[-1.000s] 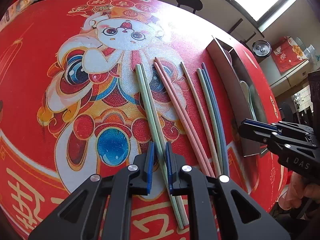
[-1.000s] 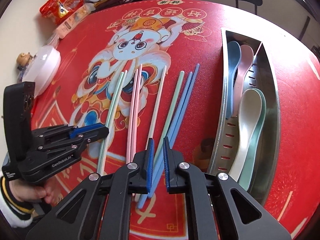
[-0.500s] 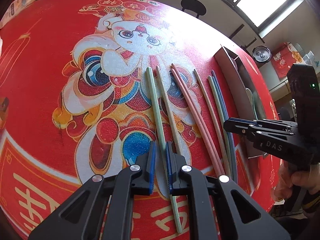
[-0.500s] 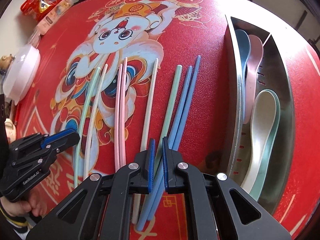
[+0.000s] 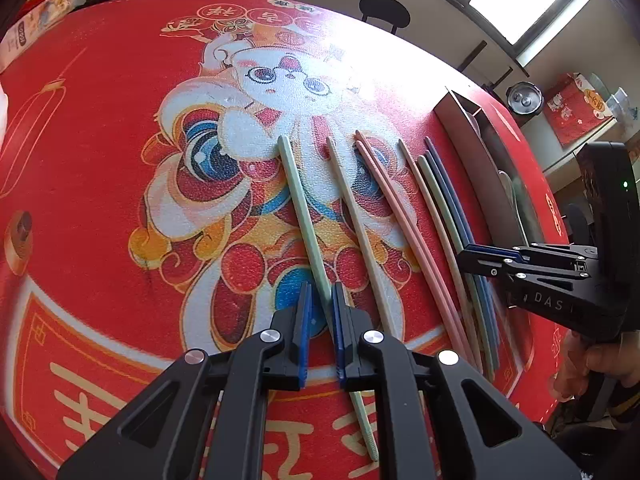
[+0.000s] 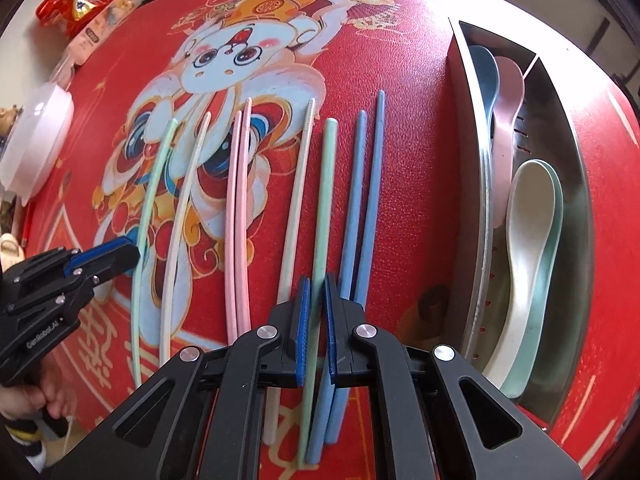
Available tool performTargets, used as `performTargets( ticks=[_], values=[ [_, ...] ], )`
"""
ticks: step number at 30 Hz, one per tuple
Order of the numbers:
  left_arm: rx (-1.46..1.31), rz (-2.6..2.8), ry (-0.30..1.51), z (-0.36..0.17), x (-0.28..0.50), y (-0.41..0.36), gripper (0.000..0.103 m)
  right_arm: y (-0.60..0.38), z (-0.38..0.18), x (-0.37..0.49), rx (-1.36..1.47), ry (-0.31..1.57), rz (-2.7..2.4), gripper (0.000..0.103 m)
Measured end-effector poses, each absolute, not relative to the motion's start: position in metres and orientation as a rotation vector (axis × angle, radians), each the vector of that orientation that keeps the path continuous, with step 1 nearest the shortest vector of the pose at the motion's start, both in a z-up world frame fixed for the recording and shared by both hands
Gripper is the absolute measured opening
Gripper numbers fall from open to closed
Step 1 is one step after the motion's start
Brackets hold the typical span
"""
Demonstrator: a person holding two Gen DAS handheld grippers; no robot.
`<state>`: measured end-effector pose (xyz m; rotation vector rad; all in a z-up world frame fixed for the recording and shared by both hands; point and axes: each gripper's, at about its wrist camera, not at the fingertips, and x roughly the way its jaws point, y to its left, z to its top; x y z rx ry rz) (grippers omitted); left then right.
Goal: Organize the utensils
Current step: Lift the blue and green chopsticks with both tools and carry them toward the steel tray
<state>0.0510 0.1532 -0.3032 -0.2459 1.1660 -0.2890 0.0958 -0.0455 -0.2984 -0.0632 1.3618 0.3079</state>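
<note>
Two readable labels: "DAS" on right gripper (image 5: 464, 254), "GenRobot.AI" on left gripper (image 6: 134, 254).

A red cartoon-printed mat (image 6: 400, 128) covers the bench; a white lidded bowl (image 6: 36, 136) and snack packets (image 6: 80, 0) sit at its far-left edge.

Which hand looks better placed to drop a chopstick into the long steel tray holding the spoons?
Right. The right gripper is shut on a mint-green plastic chopstick near the steel tray; the left gripper sits far from it.
</note>
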Motion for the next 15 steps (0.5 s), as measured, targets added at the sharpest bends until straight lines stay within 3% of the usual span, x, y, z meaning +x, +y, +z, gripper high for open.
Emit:
performTargets(
  ticks=[15],
  values=[
    [-0.276,-0.247,1.209,-0.303,0.032,0.138,0.012,-0.051,-0.299,0.089,-0.029,1.327,0.298,0.007]
  ],
)
